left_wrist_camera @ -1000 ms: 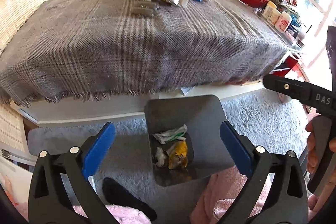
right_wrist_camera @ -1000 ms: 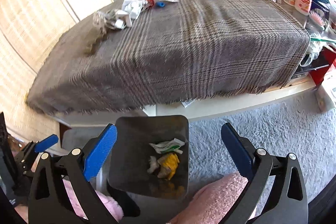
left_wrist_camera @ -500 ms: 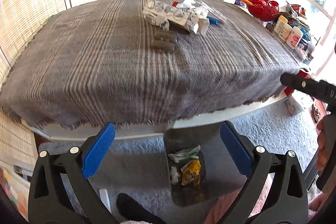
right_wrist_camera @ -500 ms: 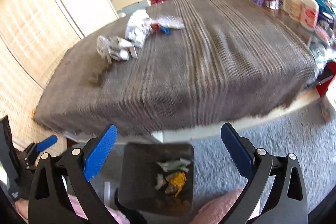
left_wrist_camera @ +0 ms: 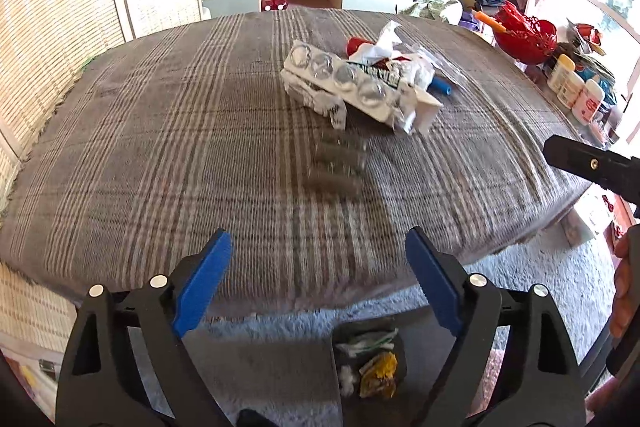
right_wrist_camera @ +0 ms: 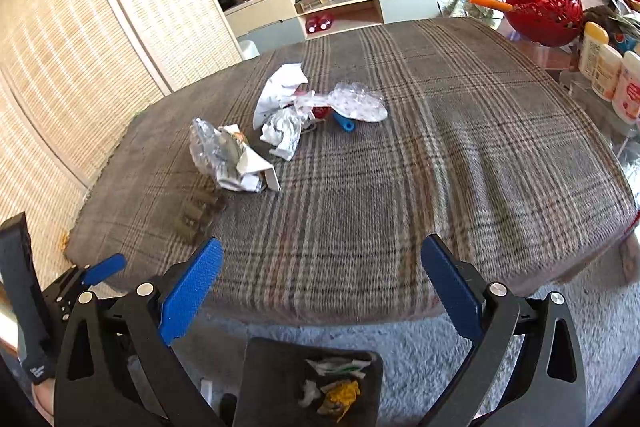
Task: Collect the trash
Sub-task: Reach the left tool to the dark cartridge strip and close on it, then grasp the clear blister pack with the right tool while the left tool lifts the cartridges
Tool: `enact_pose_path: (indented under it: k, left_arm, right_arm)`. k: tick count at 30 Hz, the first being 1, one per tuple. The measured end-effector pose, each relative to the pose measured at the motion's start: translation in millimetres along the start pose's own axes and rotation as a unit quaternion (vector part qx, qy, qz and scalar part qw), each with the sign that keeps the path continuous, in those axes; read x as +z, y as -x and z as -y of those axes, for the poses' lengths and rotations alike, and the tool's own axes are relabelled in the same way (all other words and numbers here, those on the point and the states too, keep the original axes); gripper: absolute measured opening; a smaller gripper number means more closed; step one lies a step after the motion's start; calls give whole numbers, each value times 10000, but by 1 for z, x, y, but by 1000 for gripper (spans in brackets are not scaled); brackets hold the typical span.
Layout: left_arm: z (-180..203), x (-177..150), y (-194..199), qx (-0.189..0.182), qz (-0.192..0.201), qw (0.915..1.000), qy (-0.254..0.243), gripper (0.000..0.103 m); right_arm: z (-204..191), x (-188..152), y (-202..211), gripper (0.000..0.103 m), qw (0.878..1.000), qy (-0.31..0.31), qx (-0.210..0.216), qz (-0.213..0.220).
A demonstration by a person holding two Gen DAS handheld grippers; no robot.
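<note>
Lying well beyond both grippers' spread, empty fingers (left_wrist_camera: pixel 202 285): trash pile (left_wrist_camera: pixel 360 83) on blanket (left_wrist_camera: pixel 160 147).

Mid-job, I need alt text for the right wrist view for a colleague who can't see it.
The open right gripper hovers empty above the near edge of a plaid-covered table, facing a pile of crumpled wrappers and a blue cap. On the carpet below, a dark bin already holds some trash.
</note>
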State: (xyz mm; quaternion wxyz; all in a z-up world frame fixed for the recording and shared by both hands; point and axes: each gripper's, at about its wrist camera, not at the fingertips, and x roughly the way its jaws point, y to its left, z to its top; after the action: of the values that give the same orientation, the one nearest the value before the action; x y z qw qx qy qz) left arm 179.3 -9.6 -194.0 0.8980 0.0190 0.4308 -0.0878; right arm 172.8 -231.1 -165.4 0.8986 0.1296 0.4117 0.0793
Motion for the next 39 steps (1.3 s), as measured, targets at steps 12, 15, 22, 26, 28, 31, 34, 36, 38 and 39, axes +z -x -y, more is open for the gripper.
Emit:
enact_pose_path:
  k: [12, 15, 22, 26, 28, 31, 34, 36, 38, 39]
  left_arm:
    - [8, 22, -44, -55, -207, 9997, -107, 69]
    - [7, 26, -53, -44, -222, 9997, -112, 68]
    - [6, 35, -67, -19, -140, 9996, -243, 60]
    - [-2, 34, -65, 79, -79, 9995, -305, 37]
    - [-10, 31, -62, 41, -113, 9996, -257, 37]
    - [-20, 27, -57, 163, -178, 9995, -226, 37]
    - [-31, 22, -52, 226, -231, 9994, -153, 37]
    - [-36, 20, -49, 244, -258, 9993, -111, 37]
    - [-40, 18, -46, 255, -282, 9992, -91, 37]
    - [-43, 17, -44, 270, -295, 9992, -76, 37]
  right_arm:
    - [-14, 26, -27, 100, 9998, 169, 69, -2]
    - [-18, 33, -31, 100, 9997, 201, 141, 32]
    - [-30, 42, -41, 100, 9992, 293, 253, 42]
    - [-39, 46, -46, 98, 9988, 372, 316, 66]
    - [-46, 49, -50, 89, 9983, 425, 393, 45]
    - [-59, 53, -53, 80, 9972, 512, 553, 16]
    - [-73, 57, -58, 72, 9958, 648, 652, -2]
    - [-85, 59, -64, 71, 9953, 751, 614, -26]
    - [-94, 60, -67, 66, 9946, 857, 584, -35]
    - [-100, 61, -70, 66, 9939, 935, 591, -46]
